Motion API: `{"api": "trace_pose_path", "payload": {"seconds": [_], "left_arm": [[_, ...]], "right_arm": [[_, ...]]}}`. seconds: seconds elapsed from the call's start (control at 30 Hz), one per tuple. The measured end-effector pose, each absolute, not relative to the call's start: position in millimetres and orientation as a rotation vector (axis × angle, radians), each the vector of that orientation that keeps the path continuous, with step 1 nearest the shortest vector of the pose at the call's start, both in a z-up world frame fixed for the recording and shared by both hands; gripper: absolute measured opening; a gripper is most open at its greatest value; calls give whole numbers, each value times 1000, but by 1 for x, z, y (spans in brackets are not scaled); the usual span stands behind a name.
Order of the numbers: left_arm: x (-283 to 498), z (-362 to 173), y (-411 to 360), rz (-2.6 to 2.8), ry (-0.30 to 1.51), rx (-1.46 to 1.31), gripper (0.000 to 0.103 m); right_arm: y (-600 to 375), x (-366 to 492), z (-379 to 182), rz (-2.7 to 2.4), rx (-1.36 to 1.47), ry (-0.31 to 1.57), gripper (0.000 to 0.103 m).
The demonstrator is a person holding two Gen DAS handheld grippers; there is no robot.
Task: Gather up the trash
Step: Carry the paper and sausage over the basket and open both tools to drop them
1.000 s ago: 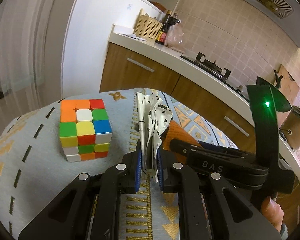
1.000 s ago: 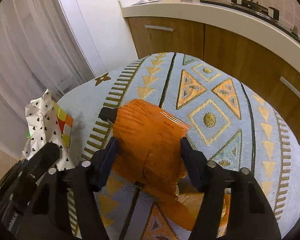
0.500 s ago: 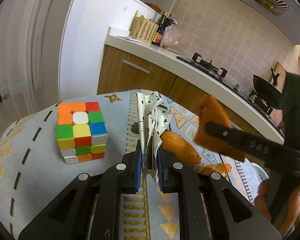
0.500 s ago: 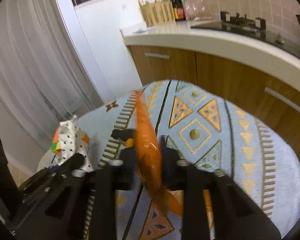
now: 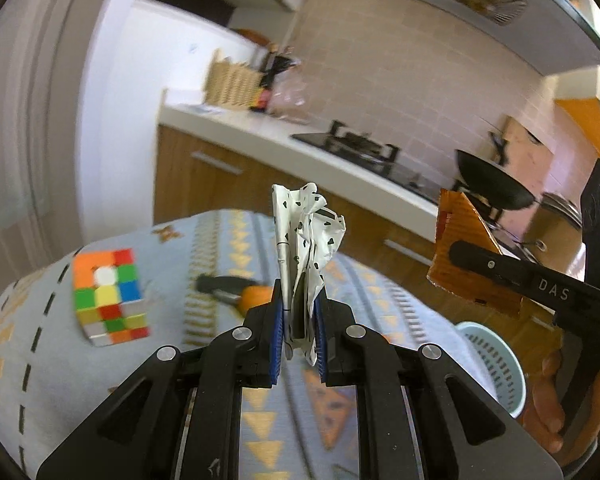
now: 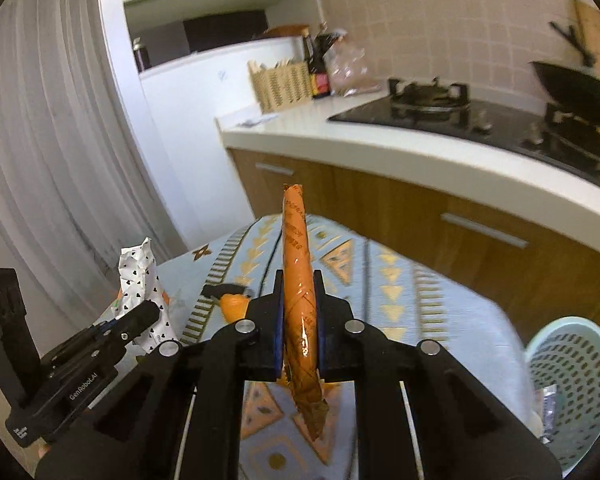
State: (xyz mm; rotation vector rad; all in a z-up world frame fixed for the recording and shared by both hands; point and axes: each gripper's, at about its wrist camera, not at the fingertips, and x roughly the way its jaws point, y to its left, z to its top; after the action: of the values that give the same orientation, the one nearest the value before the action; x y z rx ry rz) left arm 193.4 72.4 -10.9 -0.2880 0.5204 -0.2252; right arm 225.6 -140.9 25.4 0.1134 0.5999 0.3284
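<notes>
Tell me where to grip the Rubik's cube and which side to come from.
Take the Rubik's cube across two opposite flat side faces, coming straight down from above: it sits square on the tablecloth, sides free. Both are full now, the left gripper on spotted paper, the right gripper on an orange wrapper, so free one first.

Blur and frame edges hide much of a kitchen clean-up scene

In the left wrist view the Rubik's cube (image 5: pixel 110 297) at left is smeared, its far faces unseen, and a black-and-orange object (image 5: pixel 236 294) behind the left gripper (image 5: pixel 298 334) is too blurred to identify; the pale blue basket (image 5: pixel 496 364) at lower right is largely covered by the right gripper (image 5: pixel 540 286). In the right wrist view the same basket (image 6: pixel 572 364) is cut off by the lower right edge, its contents unclear, and bottle labels (image 6: pixel 320 80) on the counter are unreadable
</notes>
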Motion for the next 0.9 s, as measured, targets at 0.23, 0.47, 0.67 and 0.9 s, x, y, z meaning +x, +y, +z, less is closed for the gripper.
{"api": "trace_pose_path", "payload": {"seconds": [0.23, 0.47, 0.67, 0.9], "left_arm": [[180, 23, 11, -358, 482, -243, 11], [174, 35, -65, -497, 506, -202, 11], [179, 29, -128, -597, 572, -173, 11], [192, 8, -184, -706, 696, -183, 11]], "right_arm": [[-203, 190, 44, 246, 151, 546, 10], [-273, 158, 42, 141, 201, 533, 10], [-329, 140, 24, 71, 258, 558, 10], [-383, 131, -5, -5, 315, 629, 10]]}}
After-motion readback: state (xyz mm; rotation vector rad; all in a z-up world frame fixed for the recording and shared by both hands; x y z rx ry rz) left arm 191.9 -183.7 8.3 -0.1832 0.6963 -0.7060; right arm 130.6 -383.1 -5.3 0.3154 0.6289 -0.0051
